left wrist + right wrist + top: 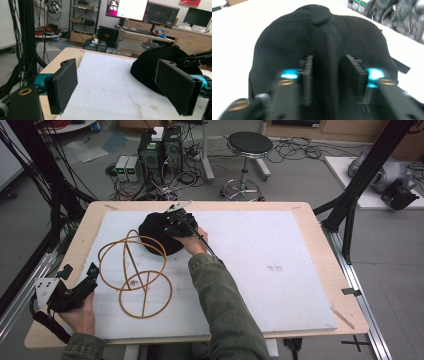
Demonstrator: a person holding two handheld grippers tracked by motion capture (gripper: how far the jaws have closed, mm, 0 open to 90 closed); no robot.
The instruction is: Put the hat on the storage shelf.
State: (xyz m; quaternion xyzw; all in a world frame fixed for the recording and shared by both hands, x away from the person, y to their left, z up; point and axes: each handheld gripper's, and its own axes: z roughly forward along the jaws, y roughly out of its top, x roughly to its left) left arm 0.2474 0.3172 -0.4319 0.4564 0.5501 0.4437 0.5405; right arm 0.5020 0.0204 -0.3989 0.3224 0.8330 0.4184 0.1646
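The black cap [155,232] sits on the white mat [260,270], just behind the wire hoops [135,275]. The right gripper [329,75] is down on the cap, pinching a fold of its cloth. The left gripper [120,87], near the hoops at the mat's edge, has its jaws wide apart, holding nothing.

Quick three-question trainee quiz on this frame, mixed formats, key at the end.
1. True or false: the right gripper has its jaws pinching a fold of the black cap.
2. What stands beside the cap on the white mat? A) wire hoop frame B) a mug C) a book
3. Are the left gripper jaws open or shut?

Key: 1 true; 2 A; 3 open, nothing between them.
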